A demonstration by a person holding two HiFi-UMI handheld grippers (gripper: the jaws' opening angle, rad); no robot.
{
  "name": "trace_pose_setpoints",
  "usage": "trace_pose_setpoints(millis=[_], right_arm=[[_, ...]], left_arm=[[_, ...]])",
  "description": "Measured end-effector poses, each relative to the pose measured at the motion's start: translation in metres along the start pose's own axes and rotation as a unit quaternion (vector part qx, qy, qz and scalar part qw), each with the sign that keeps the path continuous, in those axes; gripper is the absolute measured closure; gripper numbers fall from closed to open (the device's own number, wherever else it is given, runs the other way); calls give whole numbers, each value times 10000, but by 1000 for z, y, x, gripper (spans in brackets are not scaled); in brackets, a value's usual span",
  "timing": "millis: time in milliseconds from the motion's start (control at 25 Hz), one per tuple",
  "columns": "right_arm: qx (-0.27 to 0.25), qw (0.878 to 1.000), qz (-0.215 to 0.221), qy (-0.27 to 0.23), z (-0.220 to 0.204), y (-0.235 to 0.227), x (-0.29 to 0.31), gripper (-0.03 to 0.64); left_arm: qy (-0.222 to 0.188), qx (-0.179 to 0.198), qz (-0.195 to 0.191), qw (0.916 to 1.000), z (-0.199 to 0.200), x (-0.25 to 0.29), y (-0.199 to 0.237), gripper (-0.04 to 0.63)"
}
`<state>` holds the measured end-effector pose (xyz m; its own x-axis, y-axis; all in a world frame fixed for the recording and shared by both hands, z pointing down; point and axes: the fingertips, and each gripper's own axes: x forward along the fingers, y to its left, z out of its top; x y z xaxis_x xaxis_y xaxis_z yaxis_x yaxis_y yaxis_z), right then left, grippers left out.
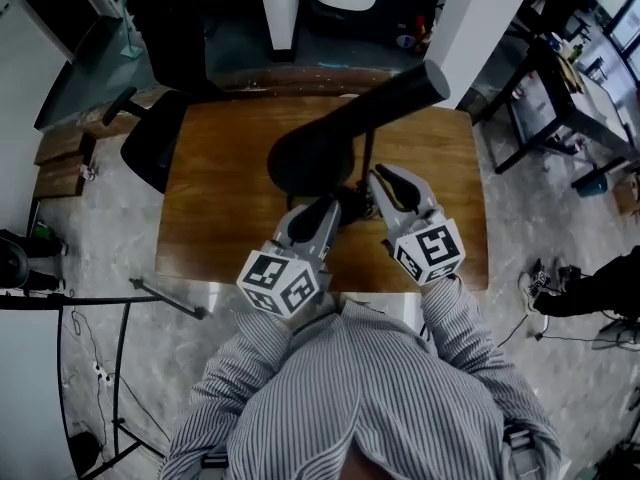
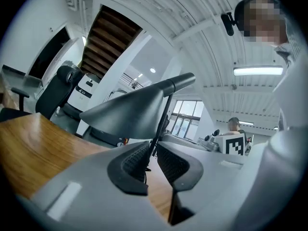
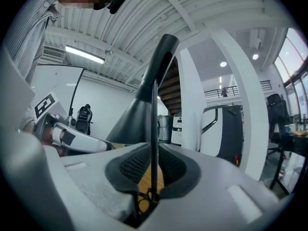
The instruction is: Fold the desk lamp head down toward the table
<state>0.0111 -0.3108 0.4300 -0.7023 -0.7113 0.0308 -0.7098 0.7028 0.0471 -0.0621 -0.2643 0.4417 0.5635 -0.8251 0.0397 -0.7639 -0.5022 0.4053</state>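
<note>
Open wood shows on the brown wooden tabletop left and right of the lamp, and a black office chair sits off its far-left corner. The black cone-shaded desk lamp stands mid-table, near the far edge, head tilted up. My left gripper has its jaws nearly together, pinching the lamp's thin black rod. My right gripper has its jaws clamped on that rod too.

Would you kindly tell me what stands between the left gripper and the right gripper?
The lamp's thin black stem rises between the left gripper and right gripper; the head view shows it.
</note>
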Motion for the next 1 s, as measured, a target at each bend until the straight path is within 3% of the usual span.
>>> trace_pose_setpoints(millis=[320, 560, 1000], right_arm=[[444, 9986, -219, 172, -5, 20, -31, 577], [576, 9975, -263, 325, -9, 40, -43, 597], [606, 9969, -265, 433, -14, 50, -50, 615]], left_arm=[[41, 419, 205, 9989, -8, -4, -18, 568], [109, 461, 236, 9986, -16, -6, -25, 605], [145, 451, 252, 9986, -18, -8, -30, 607]])
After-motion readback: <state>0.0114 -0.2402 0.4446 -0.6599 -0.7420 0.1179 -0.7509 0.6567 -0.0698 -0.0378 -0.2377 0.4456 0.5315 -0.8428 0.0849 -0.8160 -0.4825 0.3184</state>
